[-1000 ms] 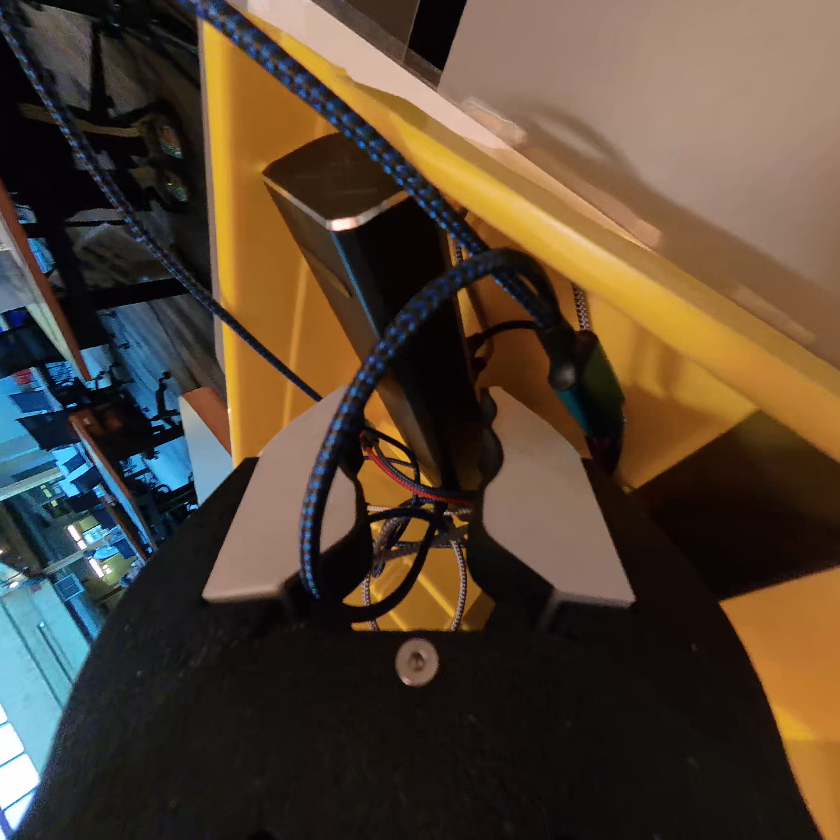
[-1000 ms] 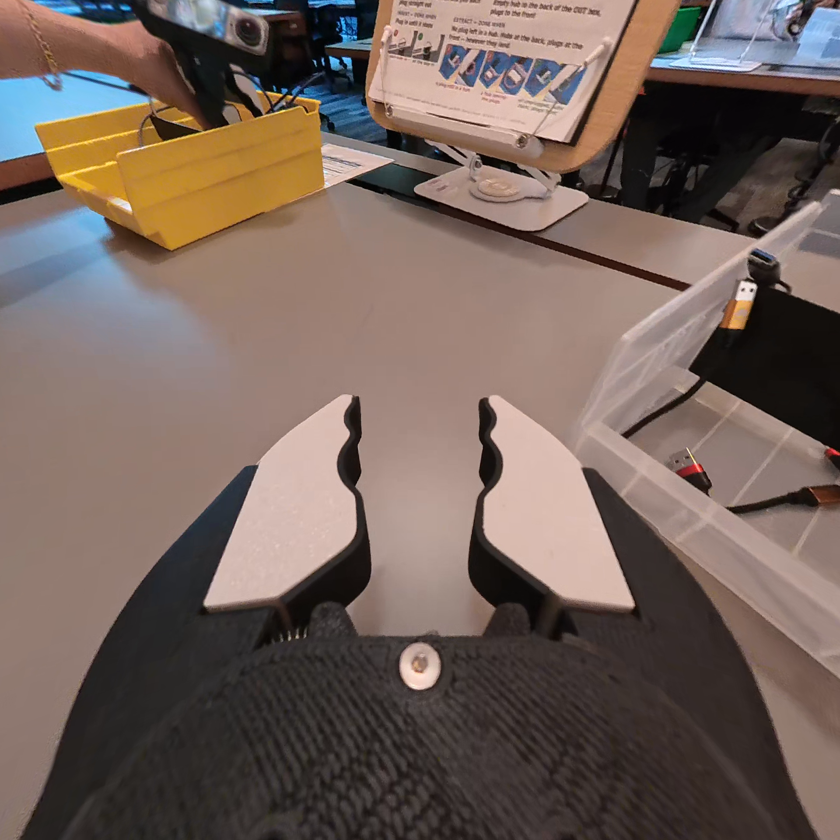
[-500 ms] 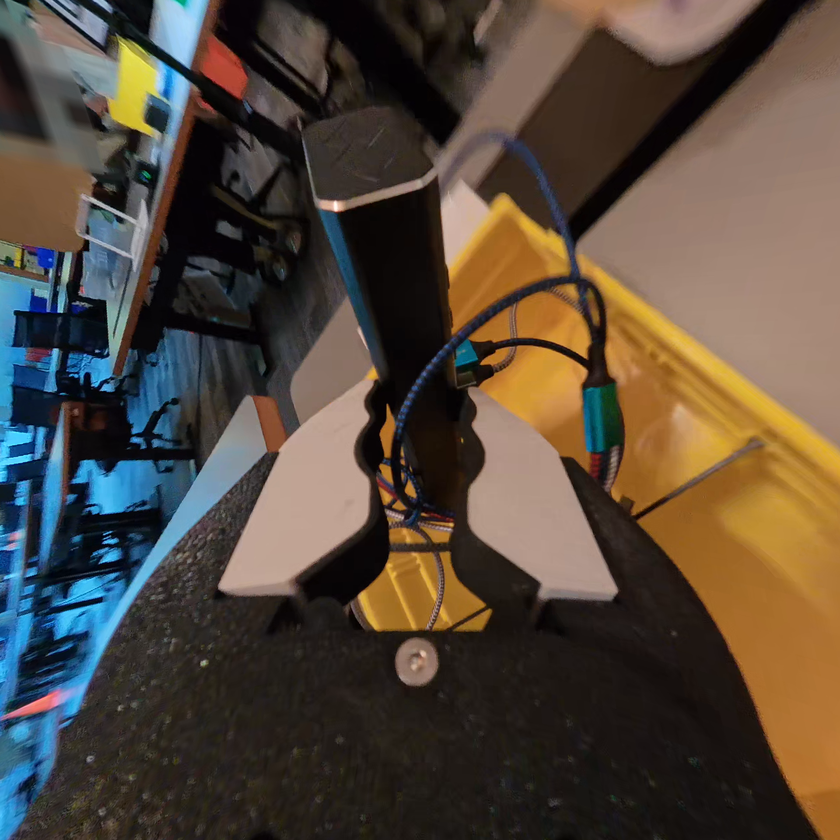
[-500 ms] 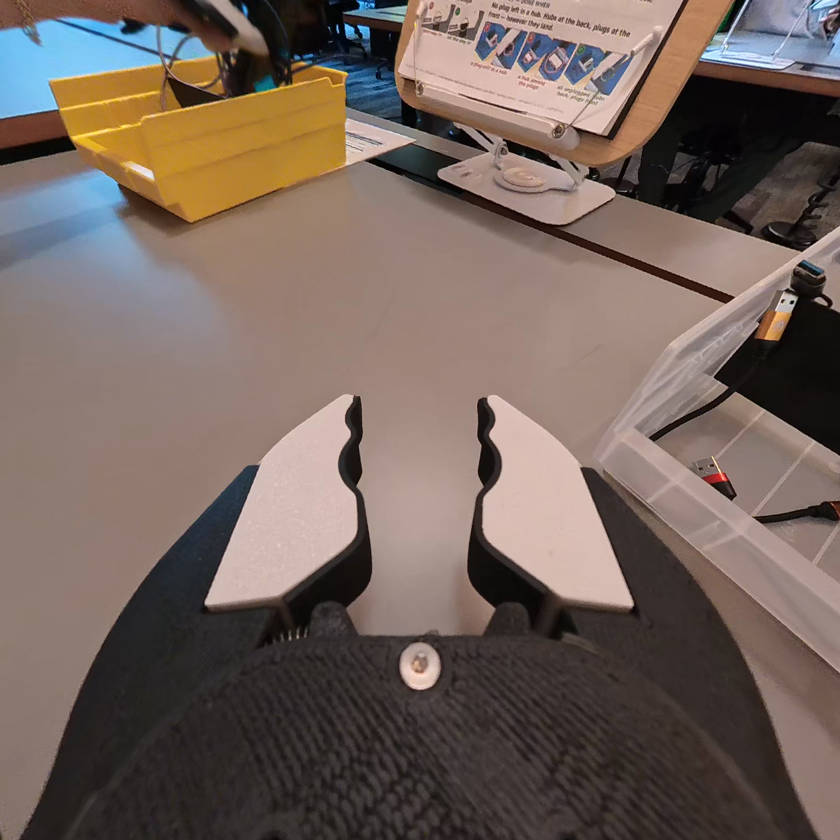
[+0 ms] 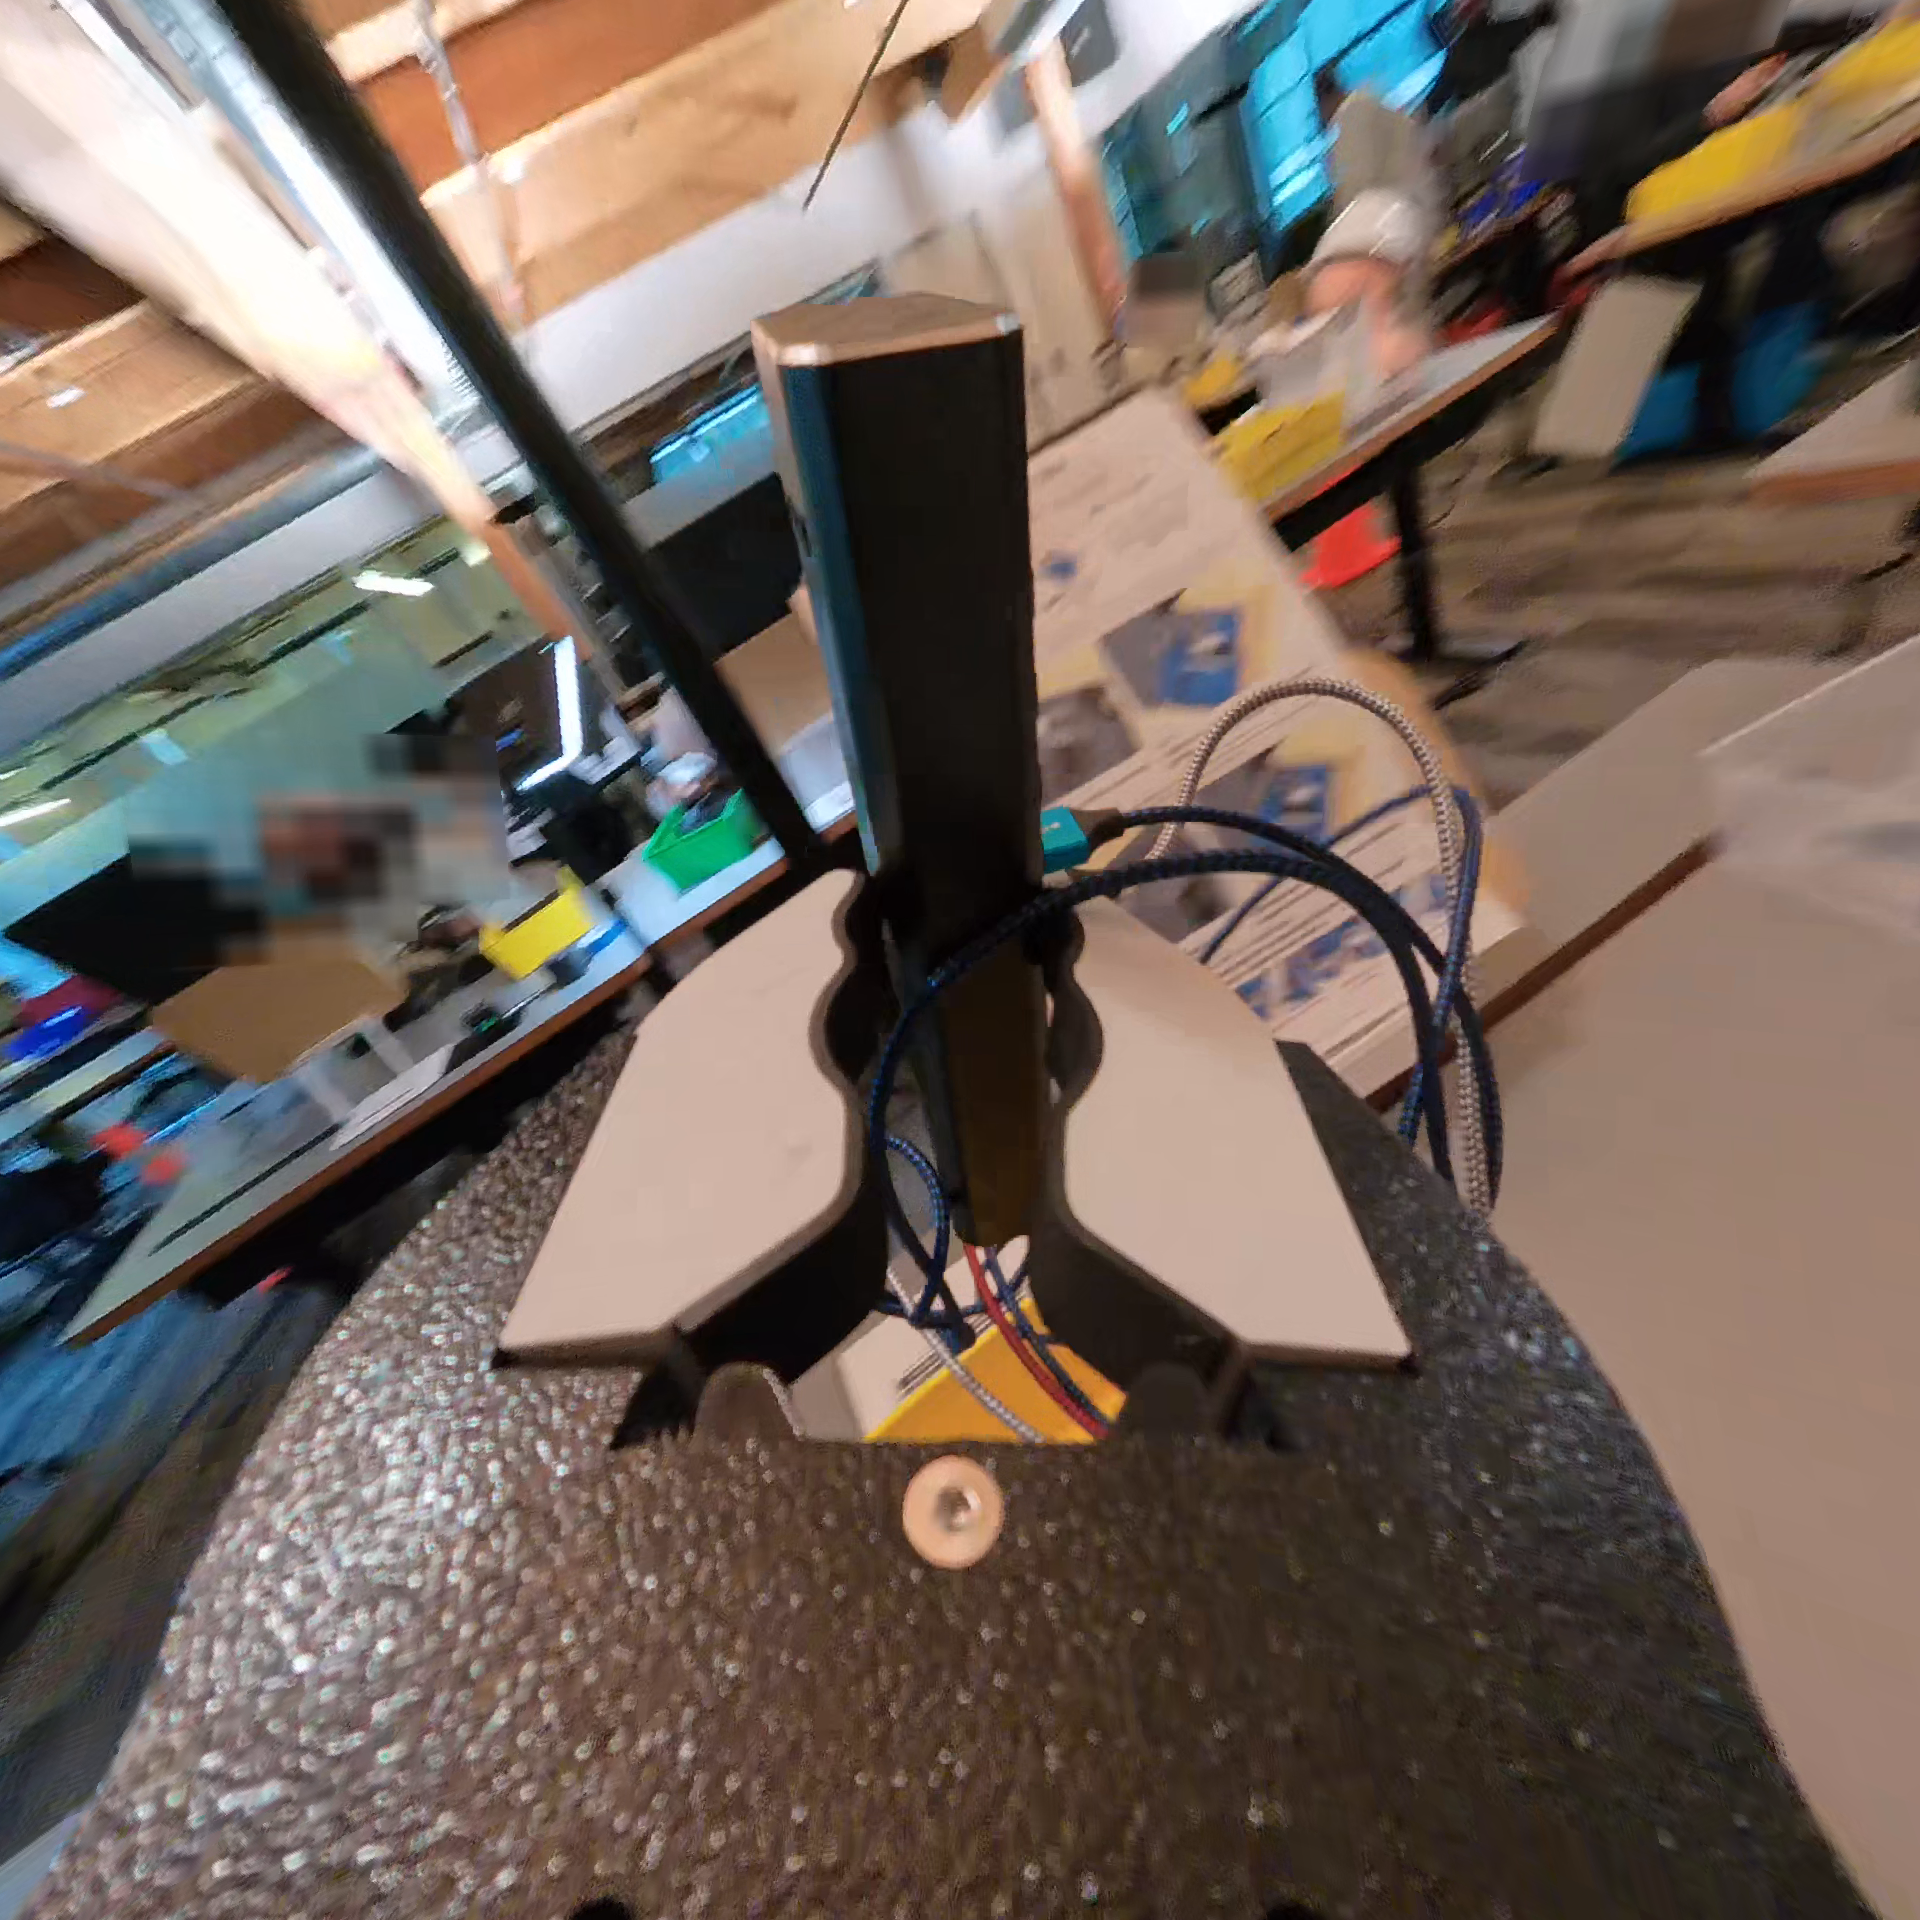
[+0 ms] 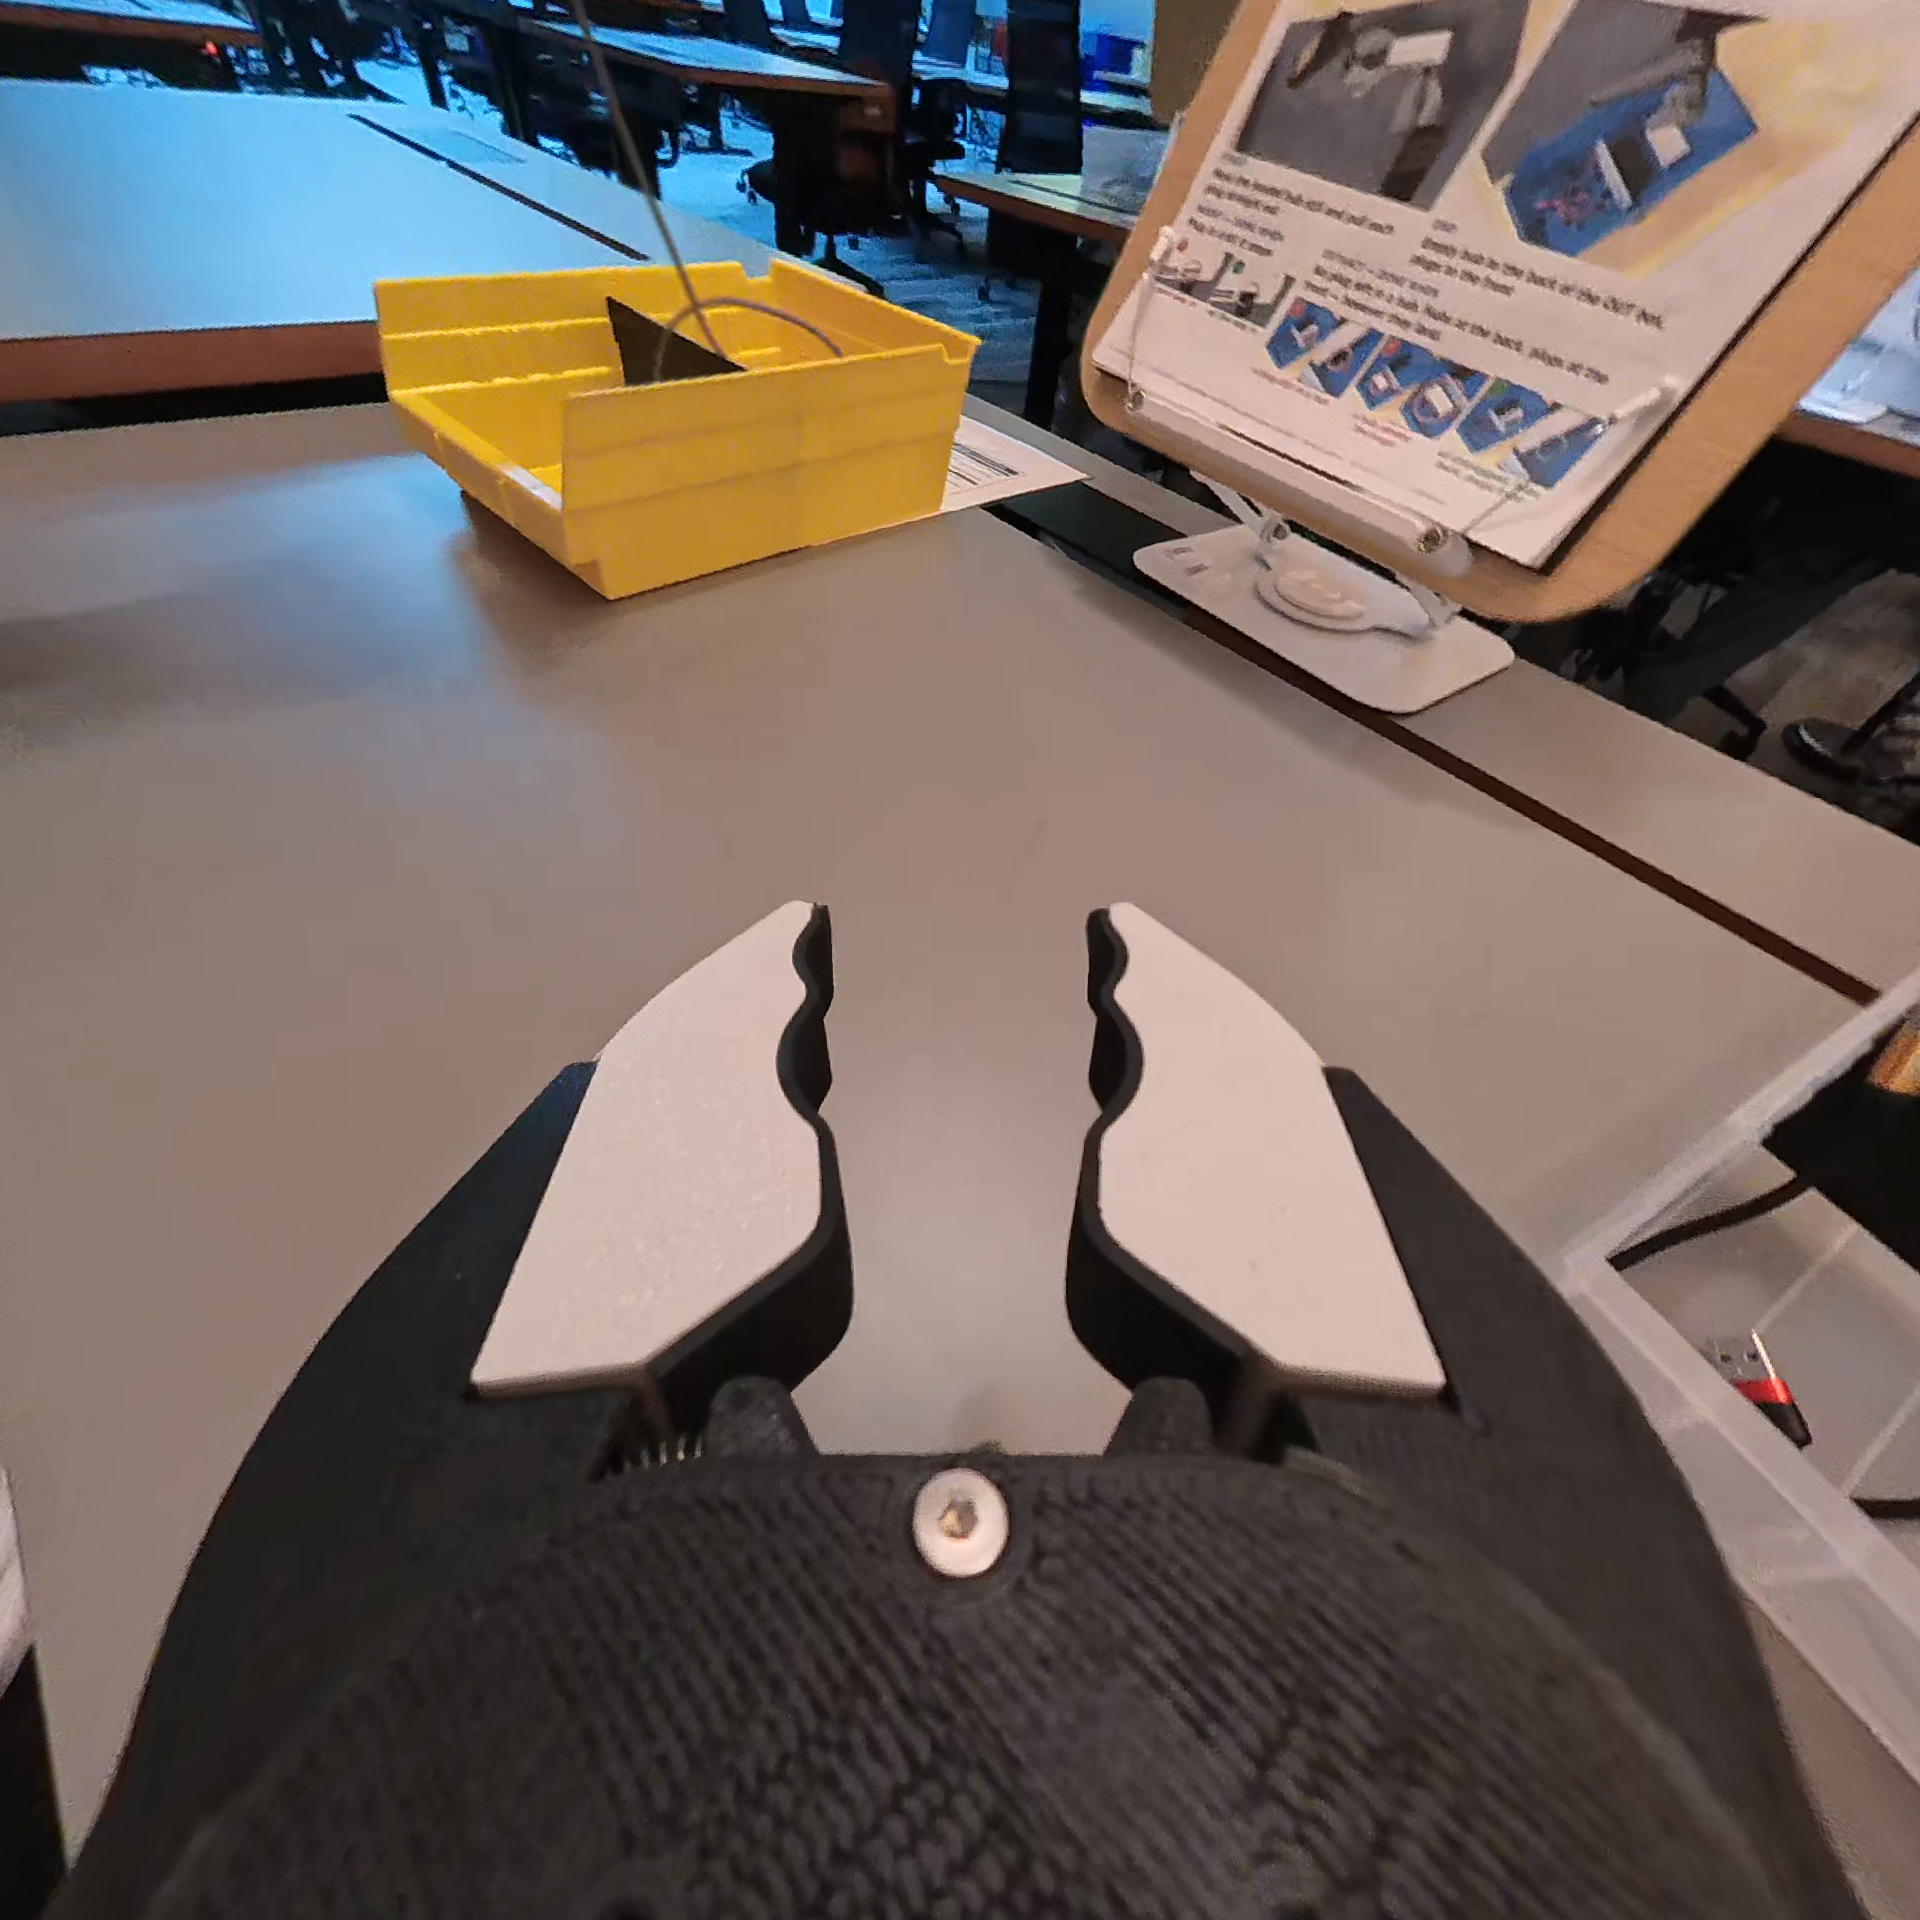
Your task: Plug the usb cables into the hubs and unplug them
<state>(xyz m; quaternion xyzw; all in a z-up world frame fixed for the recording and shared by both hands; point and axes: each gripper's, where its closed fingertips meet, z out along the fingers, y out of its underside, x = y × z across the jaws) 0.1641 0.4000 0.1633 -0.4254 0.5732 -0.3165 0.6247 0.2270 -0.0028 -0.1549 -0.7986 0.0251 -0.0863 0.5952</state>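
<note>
One black hub [image 5: 935, 665] stands upright, clamped between the fingers of the left hand-held gripper [image 5: 951, 940], lifted well clear of the worktop [image 5: 1683, 1299]. Its capped end points up toward the blurred room beyond. A teal plug [image 5: 1062, 840] sits in the hub's right side, just above the fingertips, and its dark cable runs off to the right. Blue braided cables [image 5: 1382, 935] loop out from that side and droop downward, one crossing the front of the hub right at the grip. A grey-and-white braided cable [image 5: 1455, 883] arcs higher and wider than the blue ones. More strands, one of them red [image 5: 1003, 1320], hang below the hub between the finger bases, with a patch of the yellow bin [image 5: 977, 1403] showing underneath.

Over on the right wrist view, the right hand-held gripper [image 6: 958, 920] hovers low above the grey worktop, fingers parted, nothing between them. Well ahead to the left sits the yellow bin [image 6: 727, 468], a dark triangular piece [image 6: 660, 348] poking up inside it, and a thin cable [image 6: 634, 145] rising out of it past the top edge. A tilted wooden board with a printed sheet [image 6: 1507, 270] stands at upper right. At the right edge is a clear plastic tub [image 6: 1745, 1455], a red-tipped plug [image 6: 1756, 1377] lying inside.
</note>
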